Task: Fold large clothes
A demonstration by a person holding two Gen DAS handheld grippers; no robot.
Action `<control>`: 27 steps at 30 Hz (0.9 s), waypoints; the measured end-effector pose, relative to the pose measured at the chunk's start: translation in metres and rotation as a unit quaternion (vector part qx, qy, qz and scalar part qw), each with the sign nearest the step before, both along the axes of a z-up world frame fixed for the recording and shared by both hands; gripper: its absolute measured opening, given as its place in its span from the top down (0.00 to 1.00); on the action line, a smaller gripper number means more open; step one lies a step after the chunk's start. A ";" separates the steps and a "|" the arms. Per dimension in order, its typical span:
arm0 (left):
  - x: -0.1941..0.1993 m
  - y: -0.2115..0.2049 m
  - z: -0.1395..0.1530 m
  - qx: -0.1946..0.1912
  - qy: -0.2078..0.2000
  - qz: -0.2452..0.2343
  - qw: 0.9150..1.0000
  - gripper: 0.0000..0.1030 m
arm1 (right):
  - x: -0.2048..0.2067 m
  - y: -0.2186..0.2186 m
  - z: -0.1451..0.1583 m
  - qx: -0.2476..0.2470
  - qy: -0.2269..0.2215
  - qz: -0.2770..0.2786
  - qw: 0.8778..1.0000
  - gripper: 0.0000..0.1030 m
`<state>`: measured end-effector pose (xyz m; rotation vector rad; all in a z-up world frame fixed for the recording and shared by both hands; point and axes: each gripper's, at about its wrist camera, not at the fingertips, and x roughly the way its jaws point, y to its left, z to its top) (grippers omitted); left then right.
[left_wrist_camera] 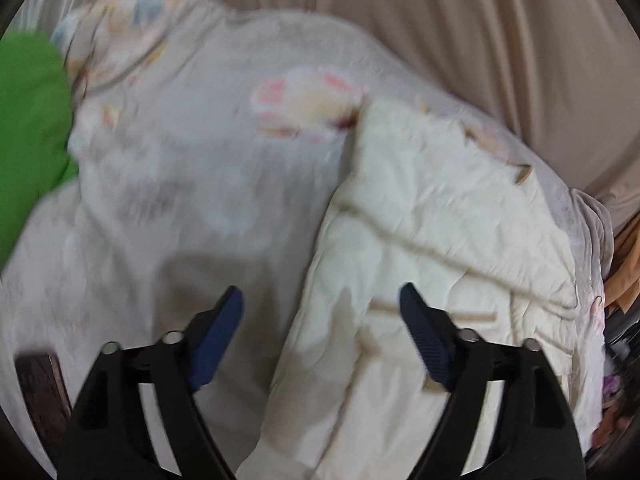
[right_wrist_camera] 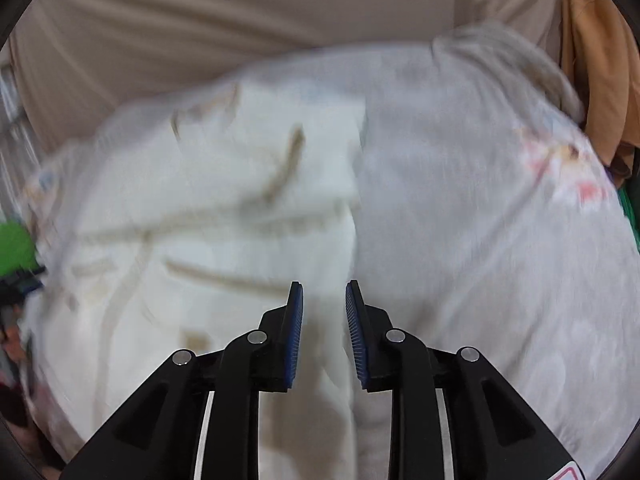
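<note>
Beige curtain [left_wrist_camera: 460, 20] across the whole top of both views. Below it, big pale printed quilt [left_wrist_camera: 180, 160] filling mid-frame, with a cream quilted garment [left_wrist_camera: 440, 220] lying on it, lower right in the left view, centre-left in the right view. Green cloth [left_wrist_camera: 28, 128] at left edge, orange fabric [right_wrist_camera: 596, 80] upper right. Left gripper [left_wrist_camera: 322, 300] spread wide, nothing in it; right gripper [right_wrist_camera: 324, 292] parted narrowly, also gripping nothing, both above the garment, all fairly blurry

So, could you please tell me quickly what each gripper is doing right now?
Left gripper: open wide, holding nothing.
Right gripper: open a little, nothing between its pads, above the cream garment.
</note>
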<state>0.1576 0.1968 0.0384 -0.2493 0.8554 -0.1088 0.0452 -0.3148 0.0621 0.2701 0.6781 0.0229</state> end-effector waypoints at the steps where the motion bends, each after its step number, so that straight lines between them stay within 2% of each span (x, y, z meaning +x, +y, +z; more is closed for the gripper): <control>1: 0.007 -0.010 0.009 0.012 -0.016 -0.012 1.000 0.09 | 0.012 0.011 0.016 0.007 -0.019 0.025 0.999 0.62; 5: 0.053 -0.053 0.019 0.065 -0.046 -0.042 0.996 0.09 | 0.081 0.086 0.058 -0.016 -0.067 0.137 0.988 0.47; 6: 0.064 -0.060 0.016 0.073 -0.047 -0.034 0.996 0.09 | 0.105 0.109 0.063 -0.022 -0.073 0.162 0.984 0.46; 9: 0.086 -0.069 -0.005 0.076 -0.030 -0.020 0.996 0.11 | 0.179 0.174 0.063 -0.023 -0.054 0.221 0.974 0.46; 13: 0.103 -0.068 -0.040 0.046 0.003 -0.013 0.999 0.19 | 0.272 0.249 0.045 -0.027 -0.018 0.255 0.966 0.46; 16: 0.107 -0.060 -0.059 0.029 0.012 -0.007 1.000 0.18 | 0.323 0.296 0.021 -0.034 0.013 0.276 0.960 0.46; 20: 0.105 -0.057 -0.064 0.017 0.006 0.003 1.000 0.17 | 0.365 0.341 -0.010 -0.046 0.058 0.311 0.948 0.44; 22: 0.104 -0.059 -0.066 0.020 0.003 0.006 1.000 0.17 | 0.371 0.357 -0.023 -0.066 0.070 0.326 0.940 0.45; 23: 0.104 -0.060 -0.067 0.021 0.002 0.007 1.000 0.16 | 0.374 0.366 -0.029 -0.085 0.072 0.335 0.936 0.57; 24: 0.104 -0.060 -0.068 0.022 0.003 0.009 1.000 0.16 | 0.372 0.372 -0.031 -0.096 0.072 0.350 0.929 0.85; 25: 0.104 -0.060 -0.069 0.023 0.004 0.010 1.000 0.16 | 0.372 0.377 -0.029 -0.097 0.070 0.360 0.925 0.92; 27: 0.104 -0.058 -0.071 0.018 0.009 0.014 1.000 0.16 | 0.369 0.384 -0.019 -0.097 0.038 0.367 0.924 0.96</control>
